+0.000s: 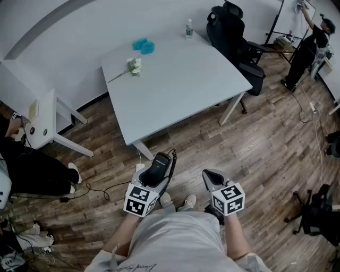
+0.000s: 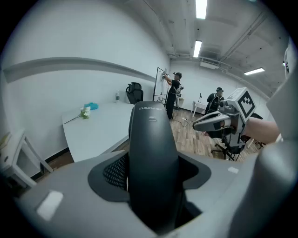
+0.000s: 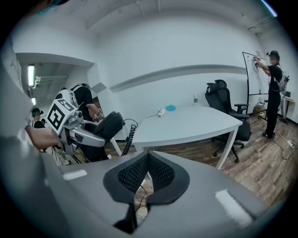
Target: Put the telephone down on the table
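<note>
Nearest: wearer's grey shirt and shoes (image 1: 178, 201) on the wood floor (image 1: 265, 154).

Left claw (image 1: 158, 171): jaws spread wide and clamped on the black telephone (image 1: 155, 170), a handset. In the left gripper view the handset (image 2: 153, 153) stands up between the two pads, filling the gap, its end pointing toward the surface. Coiled cord (image 1: 171, 163) hangs off its right side. Claw angled downward.

Right claw (image 1: 209, 175): jaws closed, pad tips meeting, nothing between them; only floor shows through the slit lower down in the right gripper view (image 3: 148, 156). It sits beside the left claw, apart from the telephone, also tipped down.

The telephone is in the air over the floor, just short of the near corner of the white surface (image 1: 180, 101), not touching it.

On the surface, far side: a small sprig of white flowers (image 1: 135, 66), a blue object (image 1: 144, 46) beyond it, and a bottle (image 1: 189, 29) at the back edge.

Beyond: black office chair (image 1: 234, 34) at the surface's far right, and a person (image 1: 311, 45) reaching up to a whiteboard (image 1: 295, 10).
</note>
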`<state>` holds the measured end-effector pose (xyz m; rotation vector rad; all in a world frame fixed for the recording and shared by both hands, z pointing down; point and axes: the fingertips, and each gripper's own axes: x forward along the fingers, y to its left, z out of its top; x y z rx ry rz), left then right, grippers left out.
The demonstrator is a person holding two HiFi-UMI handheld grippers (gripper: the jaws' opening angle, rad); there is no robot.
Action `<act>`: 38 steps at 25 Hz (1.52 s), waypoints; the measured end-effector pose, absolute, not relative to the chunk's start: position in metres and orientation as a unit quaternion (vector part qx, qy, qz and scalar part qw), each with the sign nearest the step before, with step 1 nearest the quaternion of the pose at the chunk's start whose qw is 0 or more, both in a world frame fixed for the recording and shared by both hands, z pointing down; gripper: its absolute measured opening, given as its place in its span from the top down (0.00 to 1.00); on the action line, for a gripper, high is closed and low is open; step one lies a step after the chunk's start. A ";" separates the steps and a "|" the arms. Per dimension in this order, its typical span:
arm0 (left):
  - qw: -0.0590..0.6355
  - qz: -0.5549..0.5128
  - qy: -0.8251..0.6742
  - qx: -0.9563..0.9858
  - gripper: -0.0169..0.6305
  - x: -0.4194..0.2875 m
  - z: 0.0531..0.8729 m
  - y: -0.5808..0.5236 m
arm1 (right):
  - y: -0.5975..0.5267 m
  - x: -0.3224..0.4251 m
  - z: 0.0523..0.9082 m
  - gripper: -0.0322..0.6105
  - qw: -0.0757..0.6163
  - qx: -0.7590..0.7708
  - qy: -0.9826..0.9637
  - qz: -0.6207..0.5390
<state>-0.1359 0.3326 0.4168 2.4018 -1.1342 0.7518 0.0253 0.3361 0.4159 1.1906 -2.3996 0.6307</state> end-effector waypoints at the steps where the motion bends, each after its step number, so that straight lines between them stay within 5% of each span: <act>1: 0.189 0.267 -0.404 0.854 0.51 -0.135 0.416 0.333 | 0.336 0.026 0.415 0.94 0.194 0.424 -0.856 0.224; 38: 0.192 0.246 -0.440 0.842 0.51 -0.068 0.412 0.323 | 0.326 0.102 0.422 0.94 0.167 0.396 -0.873 0.232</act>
